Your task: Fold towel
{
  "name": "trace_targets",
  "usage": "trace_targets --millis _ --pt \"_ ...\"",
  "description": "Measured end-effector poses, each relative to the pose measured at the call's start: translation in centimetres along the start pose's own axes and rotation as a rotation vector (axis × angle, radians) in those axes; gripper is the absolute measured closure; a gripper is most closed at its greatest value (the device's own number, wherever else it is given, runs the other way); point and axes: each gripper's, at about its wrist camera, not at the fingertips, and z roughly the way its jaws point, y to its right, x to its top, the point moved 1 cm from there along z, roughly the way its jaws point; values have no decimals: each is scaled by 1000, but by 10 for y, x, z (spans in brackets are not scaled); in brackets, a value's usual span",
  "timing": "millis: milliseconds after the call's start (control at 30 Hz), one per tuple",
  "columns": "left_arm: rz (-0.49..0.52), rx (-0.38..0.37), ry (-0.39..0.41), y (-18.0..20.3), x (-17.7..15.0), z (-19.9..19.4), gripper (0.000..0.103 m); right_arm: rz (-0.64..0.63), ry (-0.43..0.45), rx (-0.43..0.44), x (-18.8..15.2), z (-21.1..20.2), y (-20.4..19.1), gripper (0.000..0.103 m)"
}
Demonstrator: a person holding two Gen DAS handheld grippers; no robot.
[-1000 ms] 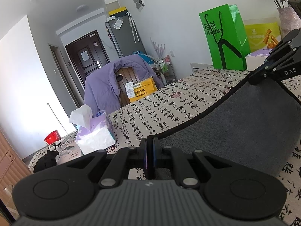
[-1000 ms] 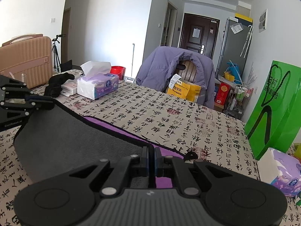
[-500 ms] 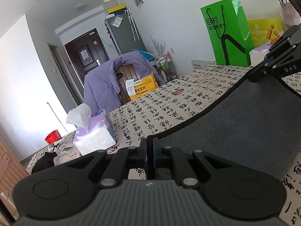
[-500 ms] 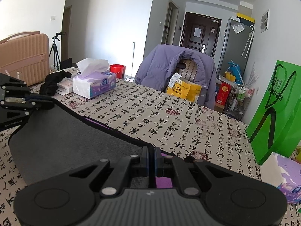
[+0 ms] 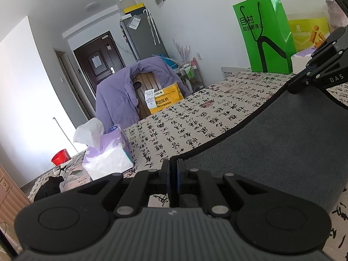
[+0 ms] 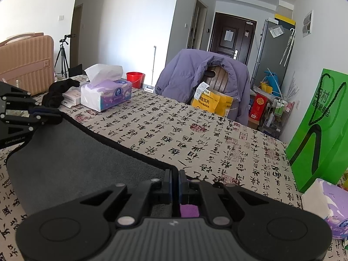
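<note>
Both grippers pinched the grey towel (image 5: 271, 143) by its dark-bound far edge, one at each corner, so the cloth hung between them above the table (image 5: 195, 117) with its calligraphy-print cover. In the left wrist view the left gripper (image 5: 173, 163) sat at 6 o'clock with its jaws pressed together on a corner, and the right gripper (image 5: 295, 88) showed at 3 o'clock clamped on the other corner. The right wrist view gave the mirror of that: the right gripper (image 6: 175, 174) at 6 o'clock nipping its corner, the left gripper (image 6: 58, 117) at 9 o'clock gripping the far one. Only the right wrist view showed a purple patch (image 6: 188, 210) under the jaws, and also the tan suitcase (image 6: 26, 61) and tripod (image 6: 63, 54) at 10 o'clock. Both views caught the tissue box (image 6: 106, 94), the purple jacket (image 5: 117, 93) over a chair and the green bag (image 5: 265, 34).
</note>
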Motion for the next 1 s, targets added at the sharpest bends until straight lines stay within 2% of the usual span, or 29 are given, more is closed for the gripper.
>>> trace_targets --millis 600,700,767,800,833,867,900,933,967,1000 --pt "-2 4 -16 -1 1 14 96 -3 -8 1 1 11 4 98" --pt "-3 7 -19 -1 3 15 94 -3 -8 1 2 12 4 98" --pt "-4 13 -21 -2 3 15 85 -4 -11 -1 1 12 4 96" --pt "-5 12 -20 -2 3 15 82 -2 -11 -5 1 13 5 93" --pt "-7 14 -21 -2 2 15 70 1 -8 -4 1 14 6 87" --pt "-7 18 -18 -2 2 15 57 5 -11 -8 1 15 7 75" --pt "-6 21 -14 -2 2 15 55 8 -13 -13 1 15 7 66" --pt "-4 24 -13 -2 3 15 53 8 -12 -22 1 16 7 48" --pt "-5 26 -14 -2 3 14 46 3 -11 -29 0 16 7 36" --pt "-8 27 -14 -3 3 15 41 -1 -10 -36 0 16 6 31"
